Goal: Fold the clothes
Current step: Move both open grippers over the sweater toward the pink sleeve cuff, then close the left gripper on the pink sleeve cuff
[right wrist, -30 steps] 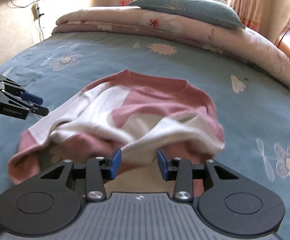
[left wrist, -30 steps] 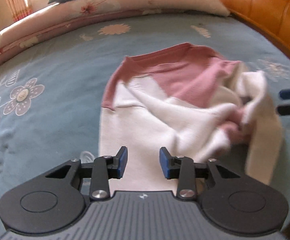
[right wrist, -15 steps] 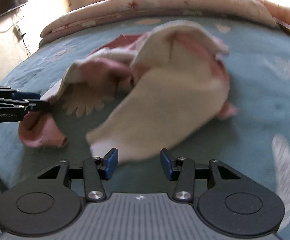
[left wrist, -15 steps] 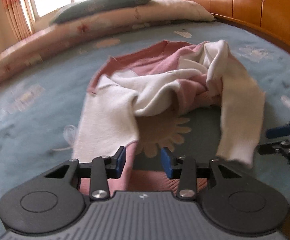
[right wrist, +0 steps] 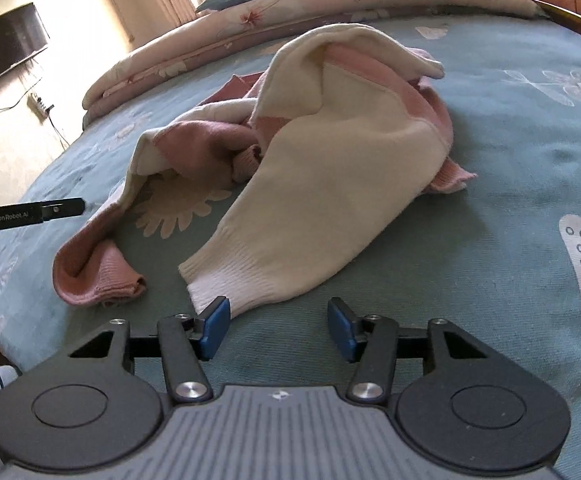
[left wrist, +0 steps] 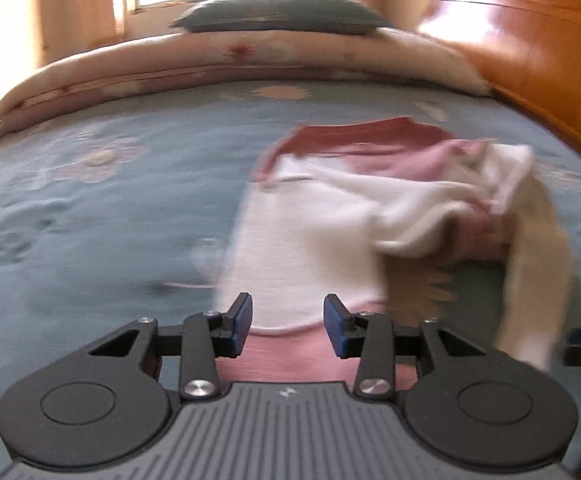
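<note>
Right claw (right wrist: 278, 322): jaws spread wide, nothing between them. Its left pad sits just beside the ribbed white cuff (right wrist: 226, 290) of the sweater; touching or not, can't tell. Likely lined up that way to pinch the cuff and draw the sleeve straight.

Left claw (left wrist: 288, 322): jaws also apart, nothing clamped. It hovers over the pink hem band (left wrist: 290, 344) of the sweater, the cloth passing under the gap between the pads. Contact unclear, view is motion-blurred.

Sweater (right wrist: 330, 152) as landmark: pink-and-cream knit, crumpled on the blue floral bed sheet (right wrist: 510, 240), near the middle of the bed. One cream sleeve runs from the heap toward the right claw. The hem corner (right wrist: 94, 276) is rolled up pink-side-out on the left-claw side. The body is bunched and twisted between them, so the sheet's flower print (right wrist: 178, 208) shows through a gap in the cloth. The collar end lies flat on the far side of the heap, toward the pillow.

Beyond the sweater: rolled floral quilt (left wrist: 226, 64) with a grey-blue pillow (left wrist: 282, 14) on top, wooden headboard (left wrist: 530, 40) to the right of them. A wall TV (right wrist: 6, 52) is off to the sweater's left in the right wrist view.

Judgement: folding not begun; garment needs spreading flat first. The loose knit drags and bunches easily, so take both ends before pulling.
</note>
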`<state>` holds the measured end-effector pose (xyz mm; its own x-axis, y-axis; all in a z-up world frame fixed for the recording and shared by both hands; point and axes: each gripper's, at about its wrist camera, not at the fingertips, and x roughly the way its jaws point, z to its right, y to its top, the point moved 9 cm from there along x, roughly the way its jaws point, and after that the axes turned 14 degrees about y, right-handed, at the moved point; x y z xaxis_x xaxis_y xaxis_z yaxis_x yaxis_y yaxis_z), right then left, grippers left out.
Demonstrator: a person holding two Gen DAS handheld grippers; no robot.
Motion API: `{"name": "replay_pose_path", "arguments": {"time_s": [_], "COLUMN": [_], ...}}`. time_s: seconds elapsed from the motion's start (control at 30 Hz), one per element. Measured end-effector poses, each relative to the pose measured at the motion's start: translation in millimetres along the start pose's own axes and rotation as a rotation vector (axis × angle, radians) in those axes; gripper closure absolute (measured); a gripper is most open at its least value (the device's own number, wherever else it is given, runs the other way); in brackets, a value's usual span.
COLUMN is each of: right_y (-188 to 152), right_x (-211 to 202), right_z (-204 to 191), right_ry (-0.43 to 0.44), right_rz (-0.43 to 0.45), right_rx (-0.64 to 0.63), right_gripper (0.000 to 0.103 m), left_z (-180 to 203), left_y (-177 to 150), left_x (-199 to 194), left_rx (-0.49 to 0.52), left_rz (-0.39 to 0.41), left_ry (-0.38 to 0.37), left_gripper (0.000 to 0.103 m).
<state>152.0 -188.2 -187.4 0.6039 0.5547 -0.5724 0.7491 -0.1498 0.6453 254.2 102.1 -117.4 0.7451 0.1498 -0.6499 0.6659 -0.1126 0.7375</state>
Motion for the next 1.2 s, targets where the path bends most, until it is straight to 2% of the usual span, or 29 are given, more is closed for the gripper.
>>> {"name": "replay_pose_path", "arguments": {"time_s": [0.17,0.23,0.3,0.47,0.5,0.53,0.57,0.67,1.03,1.2], "right_y": [1.6,1.7,1.8,2.4,2.6,2.4,2.3,2.5,4.6,12.4], "right_x": [4.4,5.4,6.0,8.2,8.7,9.1,9.5,9.2,6.0,-3.6], "right_z": [-1.3,-2.1,-2.3,-3.2,-3.6,-4.4,-5.2,-5.2,-5.5,-9.1], "right_ry": [0.001,0.002,0.003,0.001,0.0,-0.003,-0.005,-0.002,-0.006,-0.018], "right_rz": [0.0,-0.002,-0.003,-0.004,-0.004,-0.006,-0.007,-0.006,-0.005,0.018], "right_rx": [-0.011,-0.018,-0.022,-0.026,-0.027,-0.031,-0.035,-0.034,-0.021,-0.041], "right_gripper": [0.039,0.037,0.037,0.036,0.035,0.035,0.034,0.034,0.034,0.034], "left_z": [-21.5,-23.1,-20.1,-10.1,-8.1,-6.1,-4.1,2.0,-40.8,-67.4], "left_y": [-22.2,-27.6,-25.9,-18.9,-17.5,-16.1,-14.7,-10.6,49.8,73.4], "left_x": [41.5,50.3,50.6,48.3,47.9,47.4,46.9,45.5,23.8,40.6], "left_rx": [-0.035,-0.077,-0.078,-0.048,-0.042,-0.036,-0.029,-0.011,0.059,0.069], "left_rz": [-0.11,-0.113,-0.105,-0.084,-0.079,-0.075,-0.071,-0.058,0.033,0.023], "left_ry": [0.027,-0.001,-0.017,-0.043,-0.048,-0.053,-0.059,-0.074,0.089,0.18], "left_gripper": [0.062,0.059,0.053,0.056,0.061,0.078,0.089,0.096,0.097,0.097]}}
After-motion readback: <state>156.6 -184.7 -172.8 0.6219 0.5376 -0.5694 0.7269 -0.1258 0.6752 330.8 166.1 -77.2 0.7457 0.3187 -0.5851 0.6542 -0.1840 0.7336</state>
